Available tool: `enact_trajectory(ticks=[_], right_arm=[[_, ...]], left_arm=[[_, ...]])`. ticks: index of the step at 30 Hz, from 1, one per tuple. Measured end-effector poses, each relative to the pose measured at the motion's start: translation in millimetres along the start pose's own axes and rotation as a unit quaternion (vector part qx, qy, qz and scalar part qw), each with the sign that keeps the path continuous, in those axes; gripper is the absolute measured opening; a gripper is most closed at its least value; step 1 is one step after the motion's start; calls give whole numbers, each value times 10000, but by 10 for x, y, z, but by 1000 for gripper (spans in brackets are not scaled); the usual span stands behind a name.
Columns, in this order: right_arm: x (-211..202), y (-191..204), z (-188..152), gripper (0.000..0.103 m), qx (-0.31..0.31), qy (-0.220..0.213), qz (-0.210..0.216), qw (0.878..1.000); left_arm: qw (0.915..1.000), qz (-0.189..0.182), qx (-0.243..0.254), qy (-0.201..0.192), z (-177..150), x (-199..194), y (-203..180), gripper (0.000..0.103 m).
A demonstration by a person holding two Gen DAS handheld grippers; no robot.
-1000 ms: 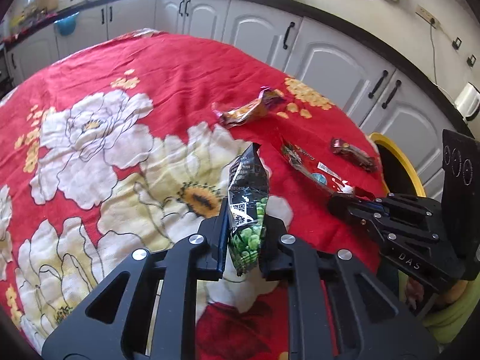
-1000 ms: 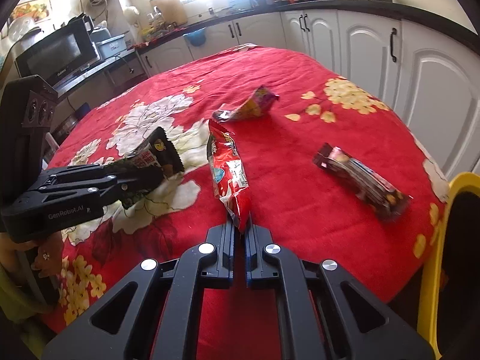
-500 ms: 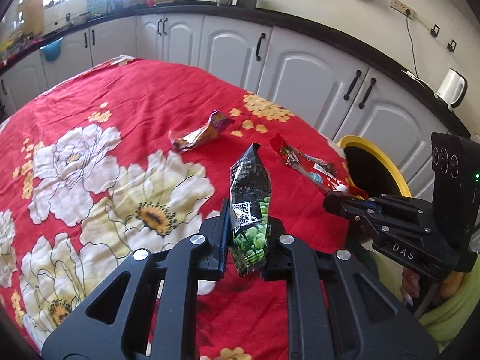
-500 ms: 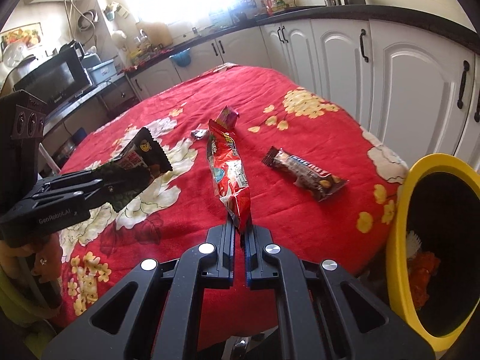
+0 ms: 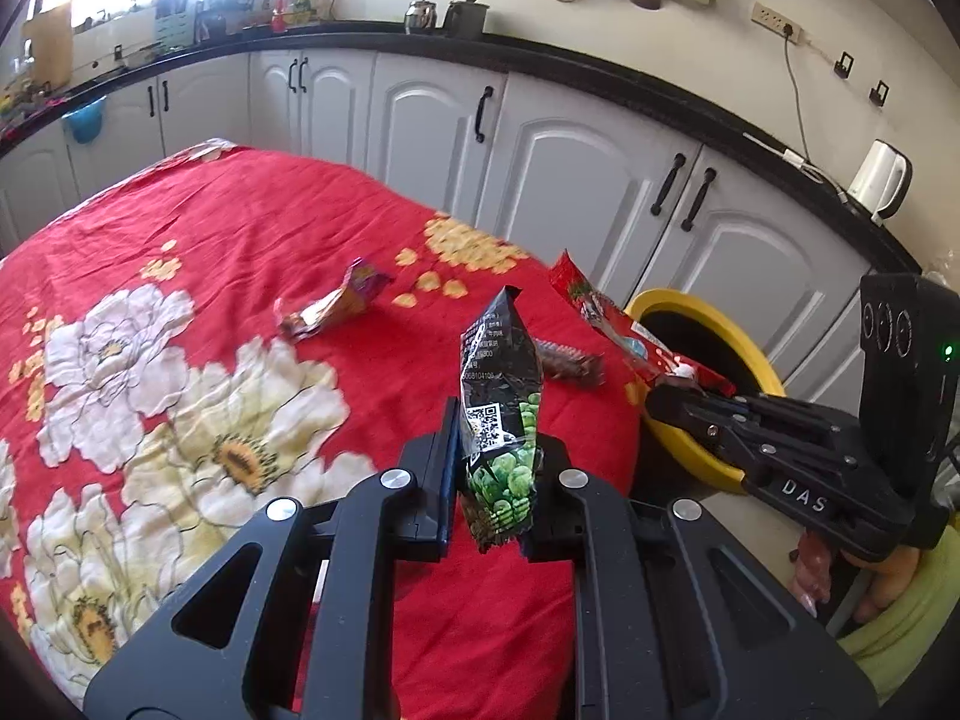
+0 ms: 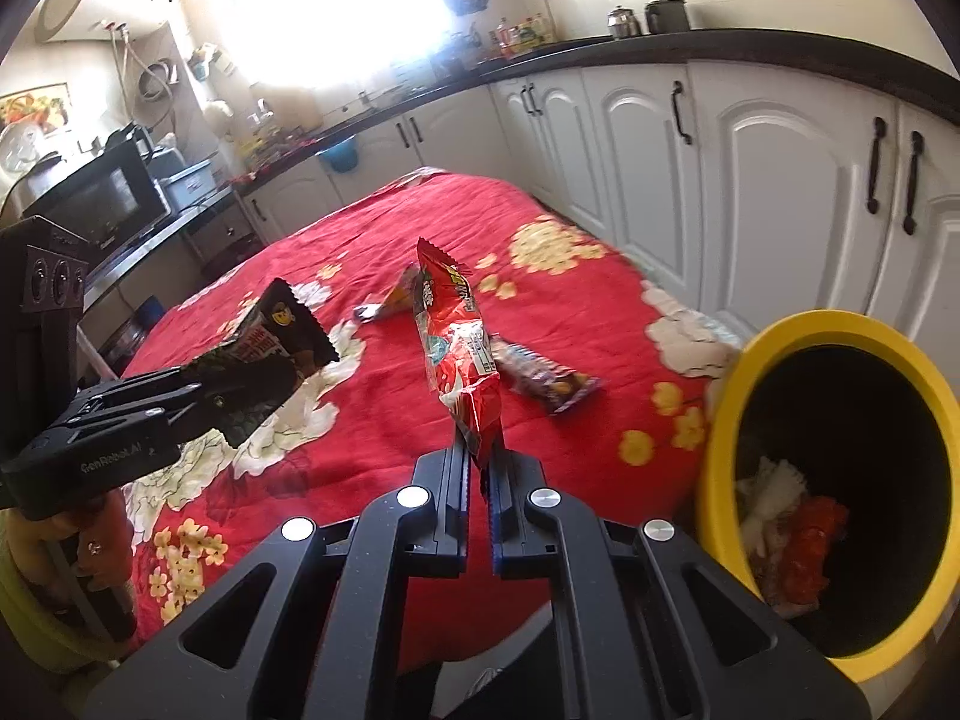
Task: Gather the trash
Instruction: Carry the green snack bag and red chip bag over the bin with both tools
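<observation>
My left gripper is shut on a black and green pea snack bag, held upright above the red flowered tablecloth; it also shows in the right wrist view. My right gripper is shut on a red snack wrapper, held up near the table's edge, left of the yellow-rimmed trash bin. In the left wrist view the red wrapper hangs over the bin's rim. A brown bar wrapper and a crumpled purple-orange wrapper lie on the cloth.
White cabinets with black handles run close behind the table. The bin holds white and red trash. A kettle stands on the counter. A microwave is at far left.
Both grippers have lifted and pulled back toward the table's edge with their wrappers. The yellow bin has come fully into view on the right.
</observation>
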State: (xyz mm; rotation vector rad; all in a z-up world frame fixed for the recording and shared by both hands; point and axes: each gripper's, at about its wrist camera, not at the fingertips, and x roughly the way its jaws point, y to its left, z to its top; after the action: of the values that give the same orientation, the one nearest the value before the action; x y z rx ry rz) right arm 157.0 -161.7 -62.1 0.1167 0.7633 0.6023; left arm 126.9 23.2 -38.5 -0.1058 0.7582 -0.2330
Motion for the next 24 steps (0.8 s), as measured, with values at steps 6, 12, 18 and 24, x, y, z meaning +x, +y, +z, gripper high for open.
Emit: enact_trajectory(ticks=[6,12,18,24], right_arm=[[-185,-166,12,5,106,-154,-175,9997],[-344,-358,21,5,206,-271,-351,9988],[-521,-593,-18,5,311,-368,-572,9972],[-665,-834,-103,5,483,-411,-759,9951]], left_arm=[[9998,-185,34,-111,106,28,-252,9],[9991,-375,122,-160,206,104,-509,9],[9981,-538,221,-178,308,210,-751,9],[9969,-698,336,-160,361,318,-988,9]])
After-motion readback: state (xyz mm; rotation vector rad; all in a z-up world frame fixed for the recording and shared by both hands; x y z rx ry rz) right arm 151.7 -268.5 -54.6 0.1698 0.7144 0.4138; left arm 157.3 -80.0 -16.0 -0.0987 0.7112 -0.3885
